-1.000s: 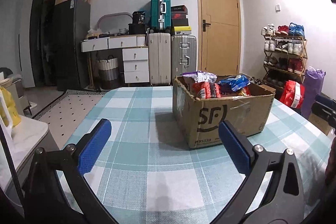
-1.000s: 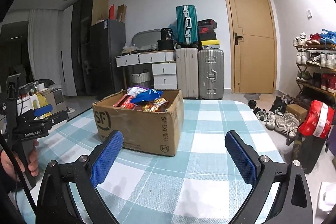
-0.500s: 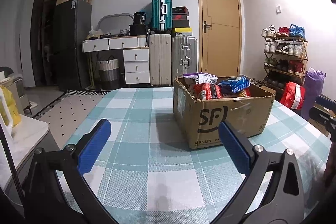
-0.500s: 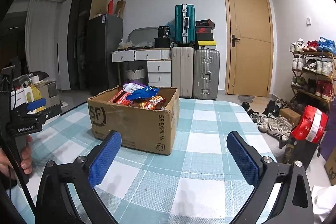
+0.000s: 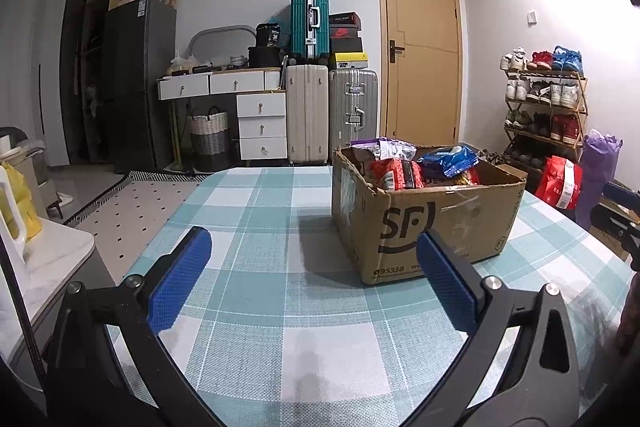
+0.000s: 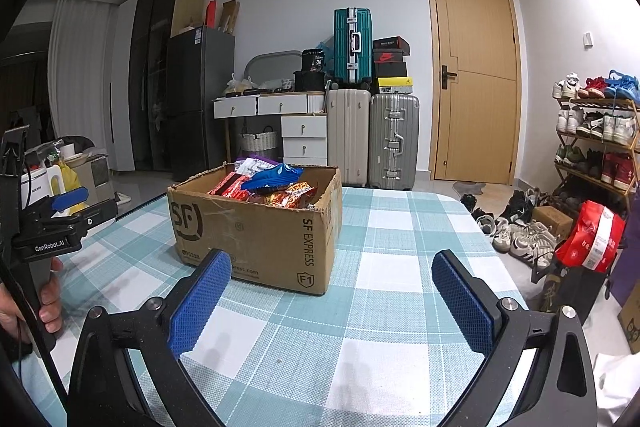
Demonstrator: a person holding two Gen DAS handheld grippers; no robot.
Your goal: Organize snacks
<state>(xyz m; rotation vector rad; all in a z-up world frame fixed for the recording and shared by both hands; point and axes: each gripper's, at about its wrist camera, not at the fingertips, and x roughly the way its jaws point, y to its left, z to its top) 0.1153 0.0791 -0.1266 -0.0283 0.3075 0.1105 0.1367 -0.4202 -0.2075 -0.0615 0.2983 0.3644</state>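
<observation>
Snacks point(image 5: 424, 167) fill the box point(image 5: 436, 227), ahead of both grippers' spread, empty fingers point(image 6: 200, 303).

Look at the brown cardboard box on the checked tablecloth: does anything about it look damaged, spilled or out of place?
The brown cardboard box has a torn, ragged top rim with no flaps, and crumpled tape on its front. The snack packets are heaped loosely, a few poking above the rim. Nothing has spilled onto the teal checked tablecloth.
</observation>
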